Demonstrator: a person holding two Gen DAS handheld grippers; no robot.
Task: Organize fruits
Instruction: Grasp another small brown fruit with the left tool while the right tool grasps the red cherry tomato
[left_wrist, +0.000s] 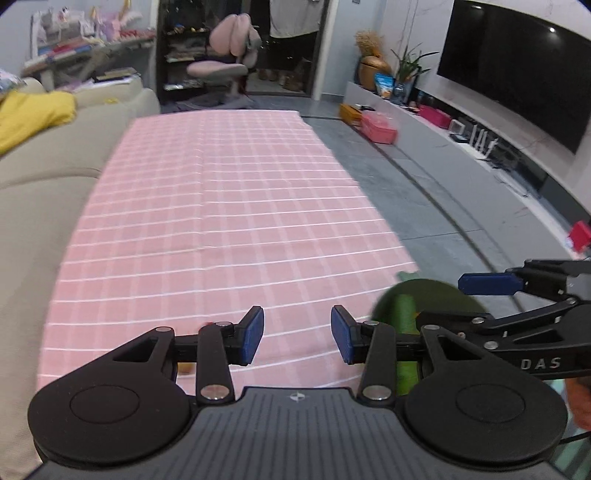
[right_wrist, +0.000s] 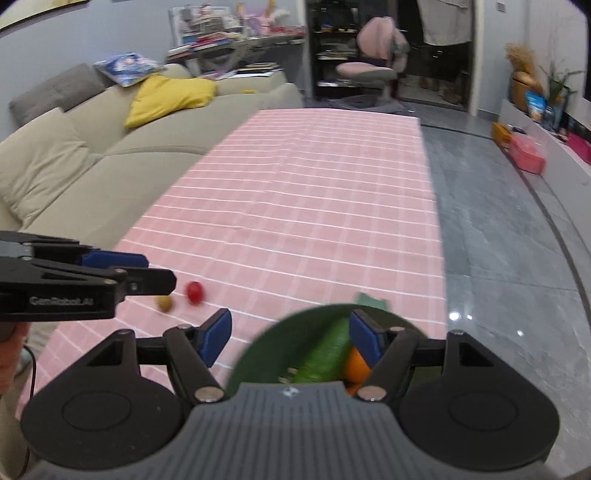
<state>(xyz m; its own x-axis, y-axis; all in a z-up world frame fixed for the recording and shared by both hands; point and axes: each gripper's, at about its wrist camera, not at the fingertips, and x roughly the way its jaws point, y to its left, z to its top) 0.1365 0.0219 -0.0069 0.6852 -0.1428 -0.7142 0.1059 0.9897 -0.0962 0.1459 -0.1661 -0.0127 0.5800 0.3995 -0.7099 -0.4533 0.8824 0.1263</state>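
A dark green bowl (right_wrist: 266, 343) sits near the front right of the pink checked tablecloth (right_wrist: 314, 192). It holds a green cucumber (right_wrist: 325, 354) and an orange fruit (right_wrist: 356, 365). A red cherry tomato (right_wrist: 194, 291) and a small yellow-brown fruit (right_wrist: 164, 302) lie on the cloth left of the bowl. My right gripper (right_wrist: 290, 338) is open and empty, above the bowl's near rim. My left gripper (left_wrist: 297, 334) is open and empty over the cloth; the bowl (left_wrist: 439, 295) and cucumber (left_wrist: 404, 317) lie to its right. The left gripper also shows in the right wrist view (right_wrist: 114, 266).
A beige sofa (right_wrist: 81, 155) with a yellow cushion (right_wrist: 170, 96) runs along the table's left side. Grey floor (right_wrist: 498, 240) lies to the right. A TV (left_wrist: 517, 66) and low shelf stand on the far right. A pink chair (right_wrist: 373, 55) stands beyond the table.
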